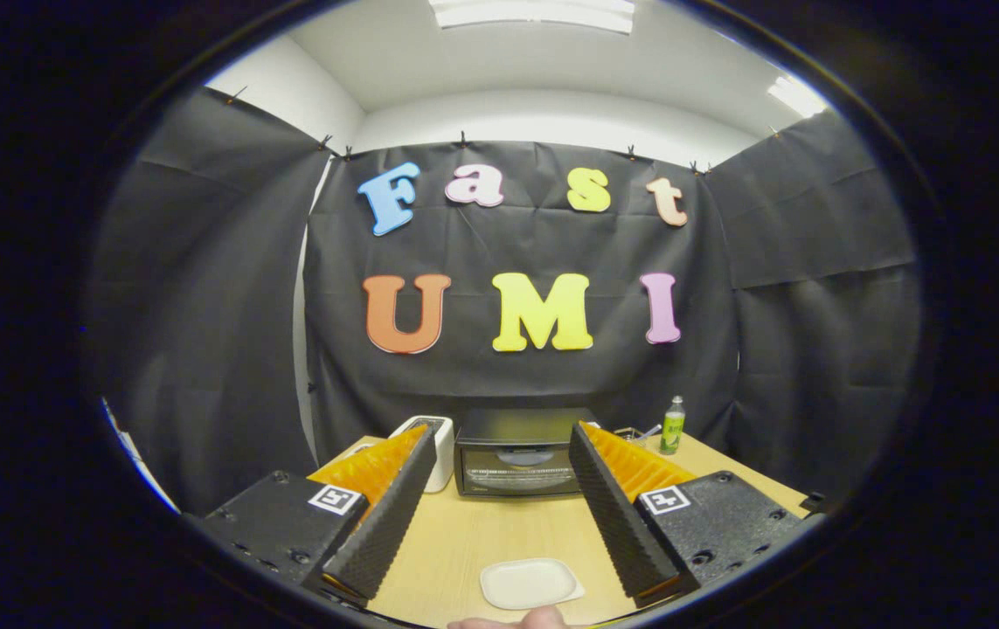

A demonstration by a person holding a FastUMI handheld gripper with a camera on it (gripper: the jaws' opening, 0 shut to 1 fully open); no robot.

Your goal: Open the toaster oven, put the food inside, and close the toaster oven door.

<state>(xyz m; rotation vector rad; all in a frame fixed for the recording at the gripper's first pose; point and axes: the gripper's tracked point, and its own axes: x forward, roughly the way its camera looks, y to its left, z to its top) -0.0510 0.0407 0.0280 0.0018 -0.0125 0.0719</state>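
A black toaster oven (521, 454) stands at the back of the wooden table (499, 533) with its glass door shut. It lies beyond my fingers, seen in the gap between them. My gripper (499, 437) is open, its two fingers spread wide with nothing between them. On the table below the fingers, close to me, rests a small white square plate (530, 583); I cannot tell whether any food lies on it. A fingertip of a person (516, 620) shows just before the plate.
A white appliance (440, 450) stands left of the oven, partly hidden by my left finger. A green bottle (673, 425) stands at the back right of the table, with small items beside it. Black cloth walls enclose the table on three sides.
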